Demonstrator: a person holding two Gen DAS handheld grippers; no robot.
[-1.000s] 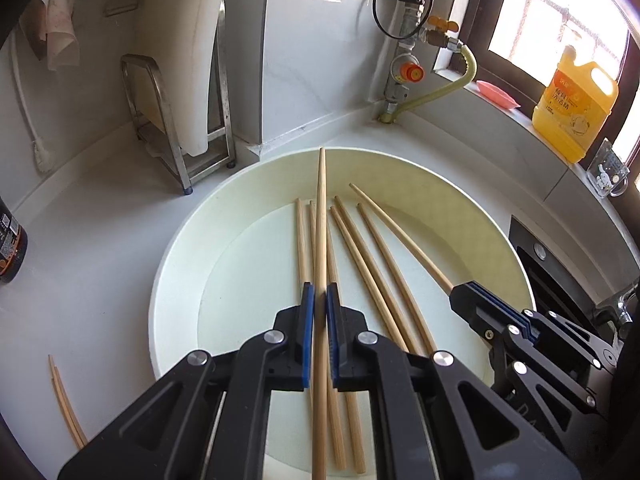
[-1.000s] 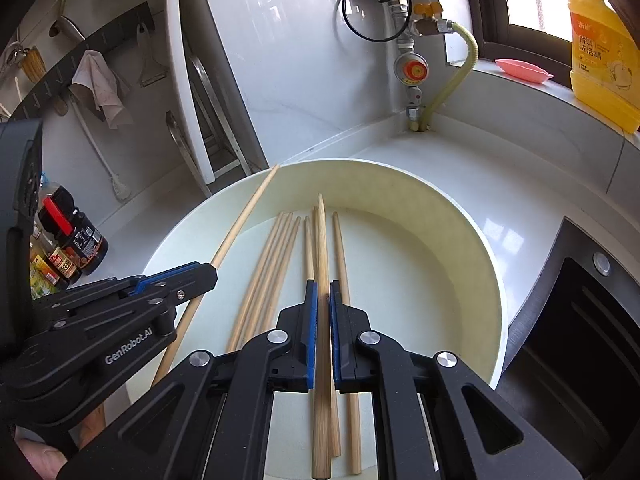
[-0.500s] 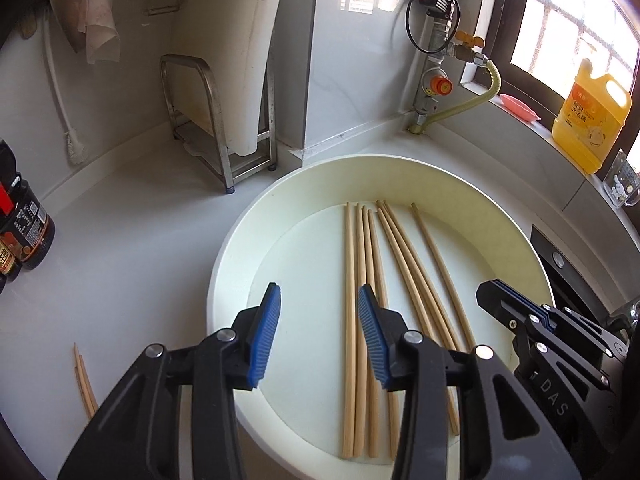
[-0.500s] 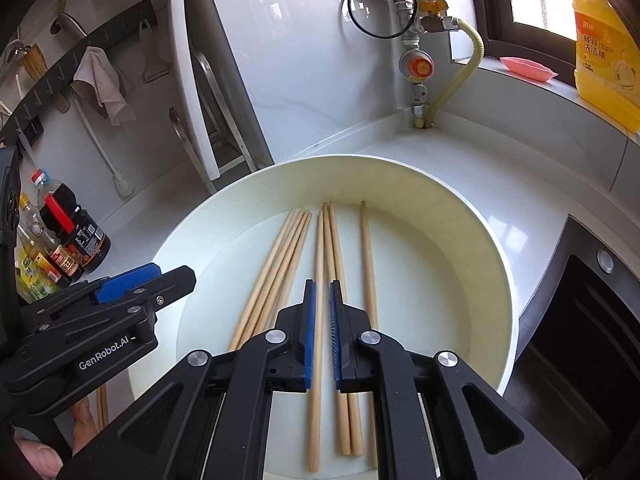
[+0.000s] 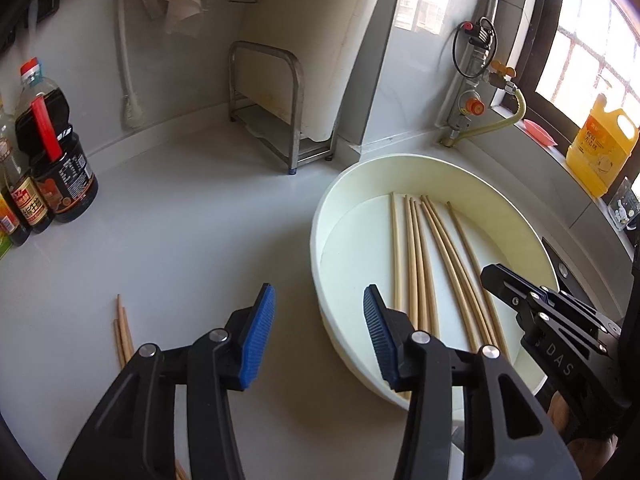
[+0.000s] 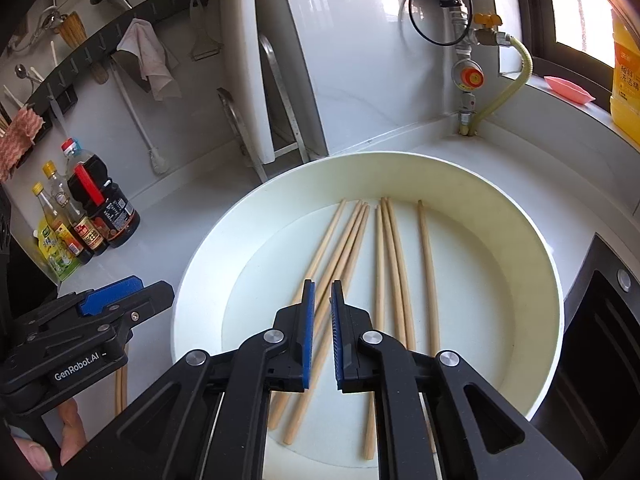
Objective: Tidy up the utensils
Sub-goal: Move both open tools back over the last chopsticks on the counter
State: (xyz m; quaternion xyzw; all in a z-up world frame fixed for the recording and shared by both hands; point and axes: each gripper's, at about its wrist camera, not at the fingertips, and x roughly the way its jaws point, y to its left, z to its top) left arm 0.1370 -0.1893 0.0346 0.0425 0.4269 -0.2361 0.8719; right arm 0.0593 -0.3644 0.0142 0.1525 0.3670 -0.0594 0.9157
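Spanning both views, a white counter (image 5: 192, 216) carries everything. Big cream round basin (image 6: 520, 240) sits on it near the back corner, a black stove edge (image 6: 600, 320) just beside it on the right. Inside the basin lie the chopsticks (image 6: 426, 264), eight or so wooden ones, flat on the bottom, roughly parallel, tips toward the back wall; a left bunch slants, a middle group runs straight, one lies apart at right. A white cutting board (image 5: 320, 40) stands upright in a metal rack (image 5: 292, 92) behind the basin. Yellow detergent jug (image 5: 600, 148) on the window sill, pink dish (image 5: 540, 132) next to it. Dark sauce bottles (image 5: 56, 168) stand at far left of the counter. Gas valve with yellow hose (image 6: 504, 92) on the wall.

Left gripper (image 5: 318, 340): fingers apart and opening, nothing between them; it hangs over the basin's left rim, left finger over bare counter, right finger over the basin. A few loose chopsticks (image 5: 122, 336) lie on the counter left of the basin, well apart from it. Right gripper (image 6: 321, 336): fingers with a narrow gap, opening, not pressing anything; it is over the slanted bunch in the basin, and chopsticks show through the gap below. Whether the tips touch them, cannot tell. A person's fingers (image 6: 68, 428) wrap the left gripper's handle.
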